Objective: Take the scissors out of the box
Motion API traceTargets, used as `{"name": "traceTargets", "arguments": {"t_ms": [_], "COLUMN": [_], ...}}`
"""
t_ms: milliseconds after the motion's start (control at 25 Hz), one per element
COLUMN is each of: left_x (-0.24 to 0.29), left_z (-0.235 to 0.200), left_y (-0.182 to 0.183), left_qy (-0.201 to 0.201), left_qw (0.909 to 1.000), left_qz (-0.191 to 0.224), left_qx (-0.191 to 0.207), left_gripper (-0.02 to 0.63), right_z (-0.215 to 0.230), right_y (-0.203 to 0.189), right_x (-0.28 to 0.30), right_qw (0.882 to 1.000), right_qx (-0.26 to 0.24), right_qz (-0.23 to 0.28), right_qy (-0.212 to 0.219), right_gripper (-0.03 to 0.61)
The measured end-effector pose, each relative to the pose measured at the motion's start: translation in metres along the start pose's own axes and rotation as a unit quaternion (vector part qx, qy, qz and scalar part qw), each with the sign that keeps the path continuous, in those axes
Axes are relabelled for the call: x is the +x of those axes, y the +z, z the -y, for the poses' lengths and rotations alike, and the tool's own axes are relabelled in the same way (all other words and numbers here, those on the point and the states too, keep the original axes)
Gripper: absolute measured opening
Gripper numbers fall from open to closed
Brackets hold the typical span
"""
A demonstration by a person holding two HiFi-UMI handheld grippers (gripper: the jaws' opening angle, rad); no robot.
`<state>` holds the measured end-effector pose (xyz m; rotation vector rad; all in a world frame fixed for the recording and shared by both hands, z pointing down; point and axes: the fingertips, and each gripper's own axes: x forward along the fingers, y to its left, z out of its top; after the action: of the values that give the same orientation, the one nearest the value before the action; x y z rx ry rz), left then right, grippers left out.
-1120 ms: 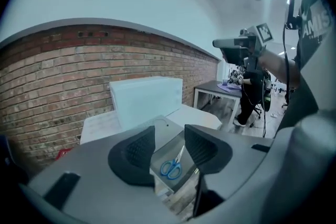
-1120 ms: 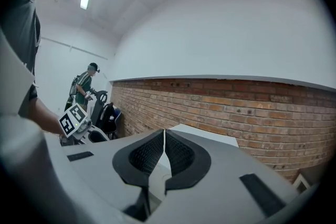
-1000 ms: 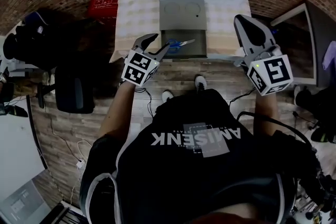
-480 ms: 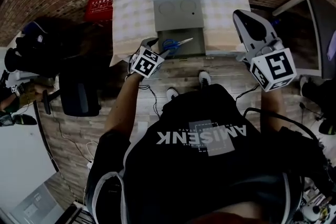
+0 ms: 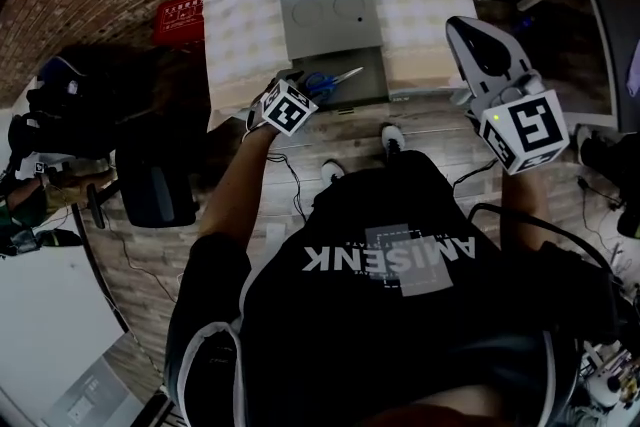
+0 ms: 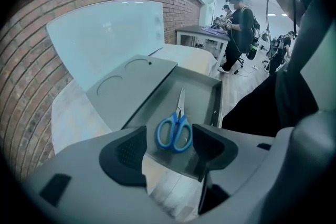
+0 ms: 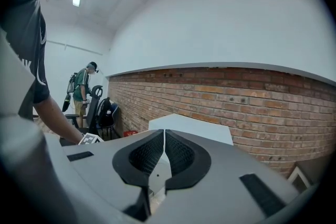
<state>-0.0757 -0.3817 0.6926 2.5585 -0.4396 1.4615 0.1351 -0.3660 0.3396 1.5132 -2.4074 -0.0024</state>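
Brick walls stand behind the checked worktop (image 5: 228, 15). On it, blue scissors (image 6: 176, 128) lie in the open grey box (image 6: 202, 89). Just before them, the left tongs (image 6: 169, 147) have just opened wide, with nothing between yet. Pressed together, the right tongs (image 7: 164, 157) hold nothing. Go lower, then squeeze only the scissors.
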Motion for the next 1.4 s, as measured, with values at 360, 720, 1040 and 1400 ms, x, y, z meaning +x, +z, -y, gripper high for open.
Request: {"name": "traceTargets", "arguments": {"t_ms": [360,720,1040,1400], "left_x": [0.028,0.054,0.060,0.058], "left_z": [0.000,-0.005,-0.003,0.004], "left_y": [-0.005,-0.026,-0.027,-0.026], "left_qy": [-0.025,-0.027,-0.041,-0.052], "left_qw": [0.9971,0.9927,0.9930,0.9917], "left_qz": [-0.044,-0.087,-0.092,-0.099], "left_qx": [0.057,0.079,0.062,0.063], "left_gripper": [0.268,0.268,0.268,0.222], "right_z": [0.013,0.022,0.022,0.025], "right_y": [-0.008,-0.011,-0.015,-0.011], "right_x": [0.003,0.008,0.011,0.009], "right_qw": [1.000,1.000,1.000,1.000], "right_qx": [0.009,0.021,0.015,0.015], "right_qz": [-0.008,-0.006,-0.012,-0.009], "right_qy": [-0.010,-0.019,-0.015,-0.018], "right_gripper": [0.043,0.043,0.043,0.043]}}
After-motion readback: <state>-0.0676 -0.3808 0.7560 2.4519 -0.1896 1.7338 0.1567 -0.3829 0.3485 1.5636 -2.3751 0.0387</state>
